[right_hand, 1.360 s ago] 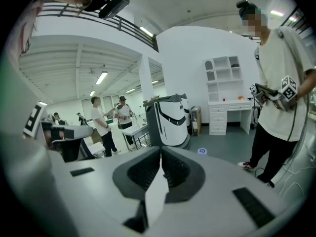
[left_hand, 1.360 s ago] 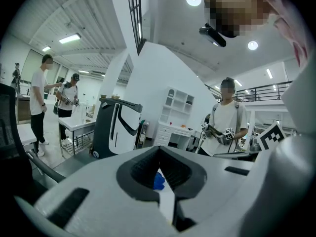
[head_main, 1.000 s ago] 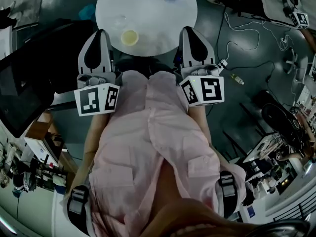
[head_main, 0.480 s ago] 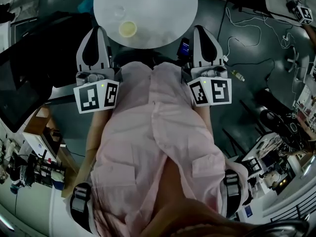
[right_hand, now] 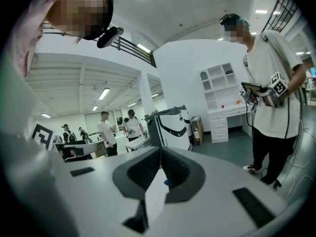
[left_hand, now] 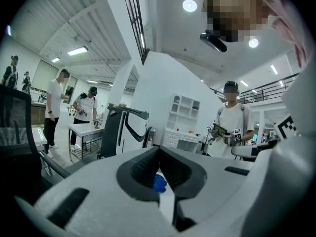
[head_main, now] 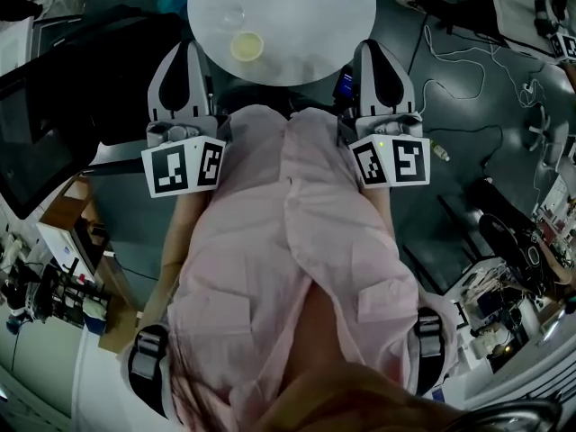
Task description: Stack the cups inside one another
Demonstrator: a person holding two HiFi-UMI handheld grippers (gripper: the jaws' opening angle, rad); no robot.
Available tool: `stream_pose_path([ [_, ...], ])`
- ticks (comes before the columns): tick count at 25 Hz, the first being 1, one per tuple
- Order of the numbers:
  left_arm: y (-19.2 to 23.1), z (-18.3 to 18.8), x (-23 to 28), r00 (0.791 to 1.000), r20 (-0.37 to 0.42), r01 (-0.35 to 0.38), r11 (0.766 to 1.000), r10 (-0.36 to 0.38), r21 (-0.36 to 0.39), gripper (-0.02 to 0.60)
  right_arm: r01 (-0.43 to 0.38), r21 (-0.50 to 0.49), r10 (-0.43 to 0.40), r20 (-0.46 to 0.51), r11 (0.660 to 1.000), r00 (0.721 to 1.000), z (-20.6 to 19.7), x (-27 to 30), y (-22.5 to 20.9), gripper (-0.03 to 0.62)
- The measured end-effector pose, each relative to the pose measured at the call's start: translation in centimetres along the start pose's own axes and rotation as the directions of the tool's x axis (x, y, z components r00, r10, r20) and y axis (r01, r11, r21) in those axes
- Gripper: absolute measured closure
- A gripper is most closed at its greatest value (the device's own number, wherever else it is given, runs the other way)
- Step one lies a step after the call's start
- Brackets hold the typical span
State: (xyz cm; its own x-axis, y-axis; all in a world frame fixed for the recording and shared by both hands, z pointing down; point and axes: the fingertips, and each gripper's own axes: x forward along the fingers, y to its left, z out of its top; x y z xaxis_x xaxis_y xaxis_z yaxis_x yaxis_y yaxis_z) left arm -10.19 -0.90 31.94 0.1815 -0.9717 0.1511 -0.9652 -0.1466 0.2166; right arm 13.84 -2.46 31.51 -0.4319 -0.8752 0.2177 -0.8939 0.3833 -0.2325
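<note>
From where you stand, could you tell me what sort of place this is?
Probably a robotics lab or workshop: a white machine, another person holding a marker cube, and cables across the floor.

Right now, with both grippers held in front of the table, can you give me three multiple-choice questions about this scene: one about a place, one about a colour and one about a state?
1. Where does the yellow cup stand?
A. on a shelf
B. on the round table
C. on a chair

2. What colour is the table top?
A. red
B. black
C. white

3. How are the left gripper and the right gripper?
A. shut, holding nothing
B. wide open
C. each shut on a cup

Answers: 1 B, the cup sits near the table's near edge. 2 C, the top shows plain white. 3 A, each gripper view shows the jaw tips together with nothing between them.
</note>
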Motion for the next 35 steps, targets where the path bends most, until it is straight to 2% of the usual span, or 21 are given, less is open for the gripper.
stream_pose_path([
  [12, 0.6, -0.2, -0.1, 0.999, -0.013, -0.053, 0.999, 0.053, -0.011, 0.566, -0.004, 0.048, 0.005, -0.027, 0.999, 1.000, -1.0, 0.2, -0.7, 0.559],
  [35, -0.1, -1.1, 0.2, 0.999, -0.029, -0.033, 0.999, 0.033, -0.005, 0.566, -0.020, 0.049, 0.021, -0.029, 0.999, 0.999, -1.2, 0.3, -1.0, 0.559],
])
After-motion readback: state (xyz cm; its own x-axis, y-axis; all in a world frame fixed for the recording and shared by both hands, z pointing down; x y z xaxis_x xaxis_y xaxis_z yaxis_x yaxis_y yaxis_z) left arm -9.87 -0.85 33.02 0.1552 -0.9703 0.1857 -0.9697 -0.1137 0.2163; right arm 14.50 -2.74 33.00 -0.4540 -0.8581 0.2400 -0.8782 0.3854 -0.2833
